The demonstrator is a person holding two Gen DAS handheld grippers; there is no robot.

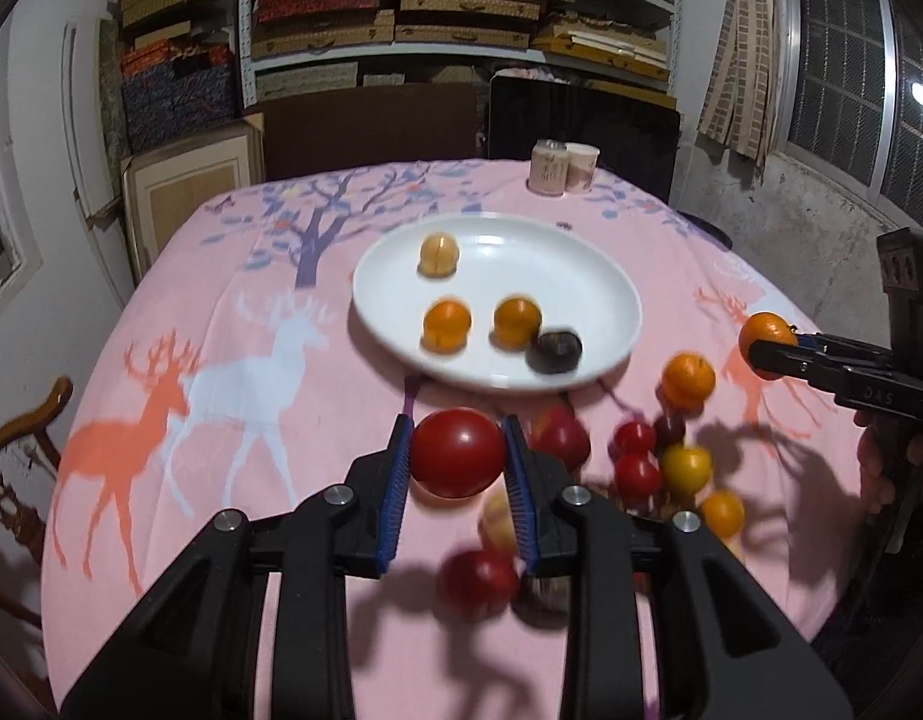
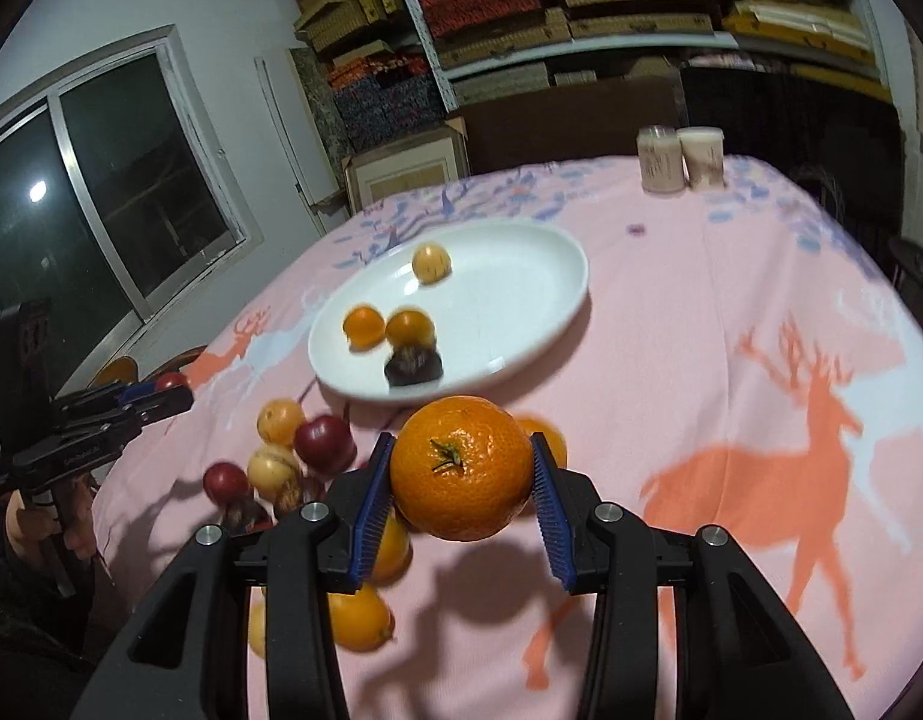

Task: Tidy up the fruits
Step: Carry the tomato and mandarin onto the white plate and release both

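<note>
My left gripper (image 1: 458,450) is shut on a red tomato-like fruit (image 1: 458,453) and holds it above the pink cloth, just short of the white plate (image 1: 599,282). My right gripper (image 2: 461,471) is shut on a tangerine (image 2: 461,468) and holds it above the cloth near the plate (image 2: 539,276). The right gripper also shows in the left wrist view (image 1: 779,354) with the tangerine (image 1: 767,330). The plate holds a pale fruit (image 1: 439,253), two orange fruits (image 1: 447,324) and a dark fruit (image 1: 554,351). Several loose red, yellow and orange fruits (image 1: 659,456) lie on the cloth.
Two cups (image 1: 563,167) stand at the table's far edge. A wooden chair (image 1: 17,450) is at the left of the table. Shelves of boxes (image 1: 461,6) fill the back wall. The loose fruit pile also shows under my right gripper (image 2: 293,450).
</note>
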